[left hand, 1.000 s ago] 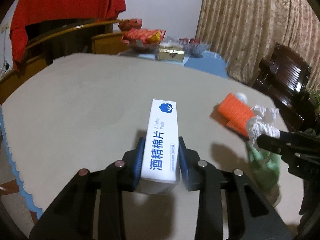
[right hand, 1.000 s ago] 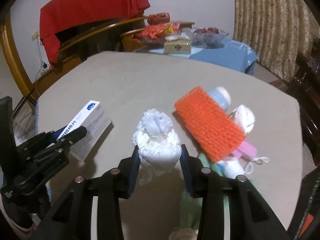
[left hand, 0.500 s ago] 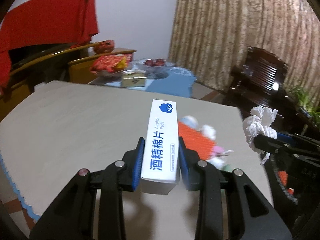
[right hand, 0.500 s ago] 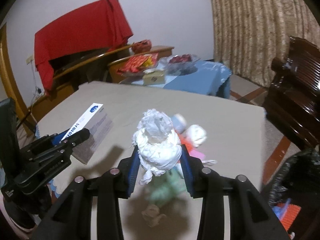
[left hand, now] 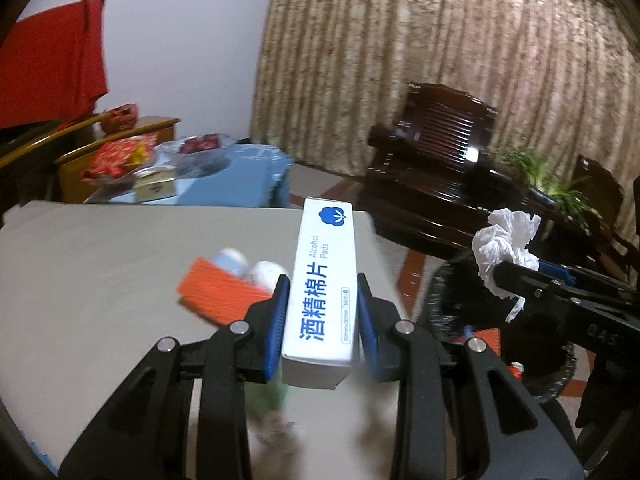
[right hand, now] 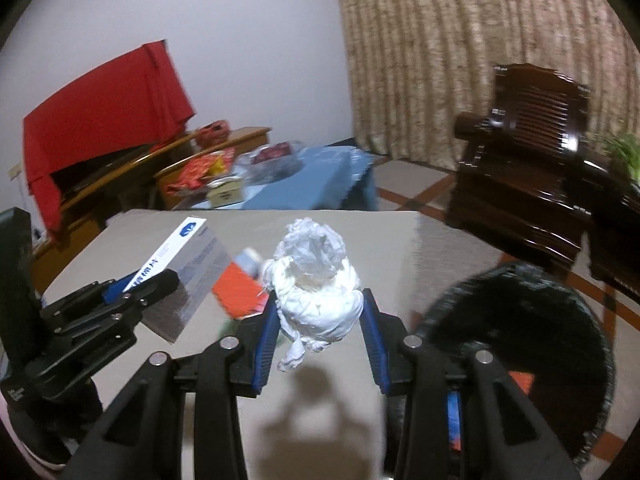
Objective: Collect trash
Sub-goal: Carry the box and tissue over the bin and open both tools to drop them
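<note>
With my left claw [left hand: 320, 320] pinching the box [left hand: 324, 284] and my right claw [right hand: 318, 320] pinching the tissue wad [right hand: 316, 280] above the tabletop [right hand: 384, 240] edge, I risk an early release dropping either short of the bin [right hand: 520, 320].

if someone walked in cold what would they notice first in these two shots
Front and centre in the left wrist view, the left gripper clamps a white alcohol pad box above the beige table. The right gripper grips a crumpled white tissue wad, with a black-lined trash bin just off the table's right edge. An orange brush lies on the table behind the box.
</note>
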The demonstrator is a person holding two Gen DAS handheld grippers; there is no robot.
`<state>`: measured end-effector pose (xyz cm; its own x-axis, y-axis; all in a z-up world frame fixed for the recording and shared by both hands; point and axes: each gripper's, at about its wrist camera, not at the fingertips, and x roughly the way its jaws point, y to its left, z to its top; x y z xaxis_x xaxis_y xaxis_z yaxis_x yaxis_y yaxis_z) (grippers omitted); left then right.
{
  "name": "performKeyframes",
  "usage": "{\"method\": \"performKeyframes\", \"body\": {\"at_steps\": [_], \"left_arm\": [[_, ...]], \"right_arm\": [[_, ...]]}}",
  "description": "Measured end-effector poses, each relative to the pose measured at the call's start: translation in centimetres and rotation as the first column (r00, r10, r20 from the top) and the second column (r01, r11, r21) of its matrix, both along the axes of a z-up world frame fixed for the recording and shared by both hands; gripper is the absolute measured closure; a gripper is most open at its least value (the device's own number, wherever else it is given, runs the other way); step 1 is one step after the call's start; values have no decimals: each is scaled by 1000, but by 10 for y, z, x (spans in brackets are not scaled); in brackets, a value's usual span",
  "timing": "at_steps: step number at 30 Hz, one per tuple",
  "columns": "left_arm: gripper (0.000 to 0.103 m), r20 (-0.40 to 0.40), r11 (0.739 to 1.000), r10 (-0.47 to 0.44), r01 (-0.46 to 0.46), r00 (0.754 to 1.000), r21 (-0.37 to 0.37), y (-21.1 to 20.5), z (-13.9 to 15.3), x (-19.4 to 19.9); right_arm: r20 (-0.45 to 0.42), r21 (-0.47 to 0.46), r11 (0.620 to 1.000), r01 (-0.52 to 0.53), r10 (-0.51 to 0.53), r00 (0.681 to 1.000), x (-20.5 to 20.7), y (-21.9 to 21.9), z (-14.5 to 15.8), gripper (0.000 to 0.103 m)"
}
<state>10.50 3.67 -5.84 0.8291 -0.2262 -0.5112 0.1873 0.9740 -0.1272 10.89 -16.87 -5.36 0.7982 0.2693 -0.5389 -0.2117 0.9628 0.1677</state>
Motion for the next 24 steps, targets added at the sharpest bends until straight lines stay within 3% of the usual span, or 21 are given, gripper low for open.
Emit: {"method": "performKeyframes", "body": {"at_steps": [10,24], "left_arm": [[72,18,991,-135,134,991,9,-67,0,-3],[72,-10,958,-286,286,958,9,-148,-12,14]], "right_arm": [[13,-5,988,157,-156,988,-23,-71,-1,64],[-22,-17,950,311,-311,950,-38,-147,-22,64]]}}
